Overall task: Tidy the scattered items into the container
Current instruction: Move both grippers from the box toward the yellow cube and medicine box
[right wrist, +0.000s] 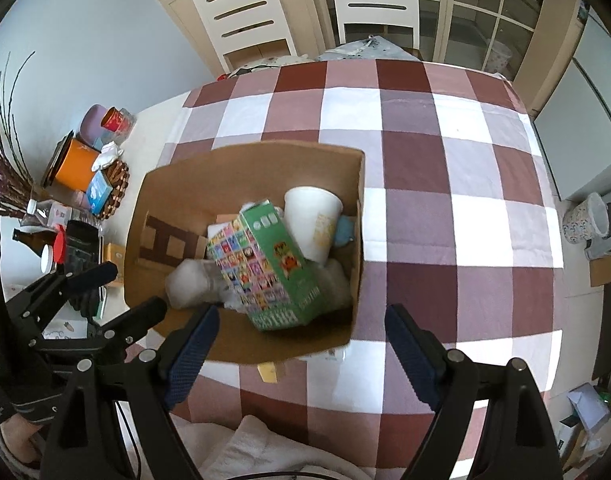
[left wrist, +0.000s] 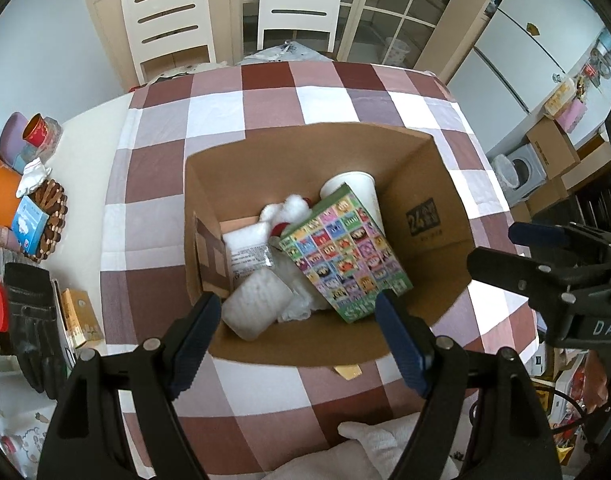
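Both claws stand wide apart, holding nothing: left claw (left wrist: 297,316) over the cardboard box's (left wrist: 421,184) near rim, right claw (right wrist: 297,328) alongside. The green carton (left wrist: 341,252) lies inside, long axis slanting toward them.

Left hand-held gripper (left wrist: 297,340): black plastic frame w/ two angled arms, each tipped by a dark blue ribbed pad (left wrist: 195,344); silver round screws are seen at the arm joints. Right hand-held gripper (right wrist: 297,350): same build, black arms, blue textured pads, silver screws. White lettering "DAS" is printed on its body, seen from the left cam. A black cable is visible near the base.
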### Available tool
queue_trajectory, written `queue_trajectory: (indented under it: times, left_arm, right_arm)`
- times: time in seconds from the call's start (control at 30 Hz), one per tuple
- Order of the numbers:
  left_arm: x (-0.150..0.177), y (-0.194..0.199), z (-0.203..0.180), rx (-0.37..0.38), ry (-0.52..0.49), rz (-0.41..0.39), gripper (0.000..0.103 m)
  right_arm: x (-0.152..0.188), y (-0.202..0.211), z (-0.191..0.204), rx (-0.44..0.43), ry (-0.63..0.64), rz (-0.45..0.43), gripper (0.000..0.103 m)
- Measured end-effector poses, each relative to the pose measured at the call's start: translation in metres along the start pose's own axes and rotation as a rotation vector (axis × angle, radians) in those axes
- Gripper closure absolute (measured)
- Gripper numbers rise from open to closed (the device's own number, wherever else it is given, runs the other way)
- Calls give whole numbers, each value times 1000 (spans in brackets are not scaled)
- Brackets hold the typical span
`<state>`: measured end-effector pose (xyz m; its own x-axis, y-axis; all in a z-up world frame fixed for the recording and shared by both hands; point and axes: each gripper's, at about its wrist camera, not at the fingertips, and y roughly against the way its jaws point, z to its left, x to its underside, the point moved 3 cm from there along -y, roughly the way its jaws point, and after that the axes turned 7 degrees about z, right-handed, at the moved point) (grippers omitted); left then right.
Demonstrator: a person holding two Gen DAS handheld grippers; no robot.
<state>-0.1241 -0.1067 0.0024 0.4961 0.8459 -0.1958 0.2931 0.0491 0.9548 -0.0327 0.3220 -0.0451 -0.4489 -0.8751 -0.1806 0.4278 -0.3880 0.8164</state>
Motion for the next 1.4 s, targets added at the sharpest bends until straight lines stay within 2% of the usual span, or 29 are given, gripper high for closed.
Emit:
queue_trajectory:
  times: [0.2, 0.4, 0.57, 0.8, 0.87, 1.0, 1.1, 1.13, 1.27, 1.4]
  left_arm:
    - [23, 2, -4, 8, 17, -3, 22]
    - [67, -12, -6, 43, 70, 2, 22]
    - [97, -55, -15, 95, 76, 59, 22]
    - [107, -118, -22, 199, 138, 95, 22]
    - [107, -133, -24, 220, 154, 80, 22]
    - [110, -162, -27, 197, 166, 77, 25]
    - [112, -176, -21, 183, 203, 74, 33]
    - [115, -178, -18, 200, 230, 59, 33]
    - [120, -175, -11, 185, 257, 7, 37]
    - [124, -173, 0, 225, 296, -23, 39]
  right_arm:
    - [27, 3, -8, 1, -10, 2, 16]
    - [65, -14, -22, 12, 35, 14, 16]
    - [91, -49, -34, 42, 121, 41, 16]
    - [103, -106, -48, 96, 250, 53, 16]
    - [102, -118, -50, 96, 274, 38, 16]
    - [99, -143, -53, 102, 337, 14, 17]
    - [97, -156, -49, 101, 413, -29, 22]
    - [98, -157, -48, 101, 433, -39, 24]
    - [101, -166, -41, 87, 513, -102, 31]
    - [104, -167, -33, 83, 554, -162, 31]
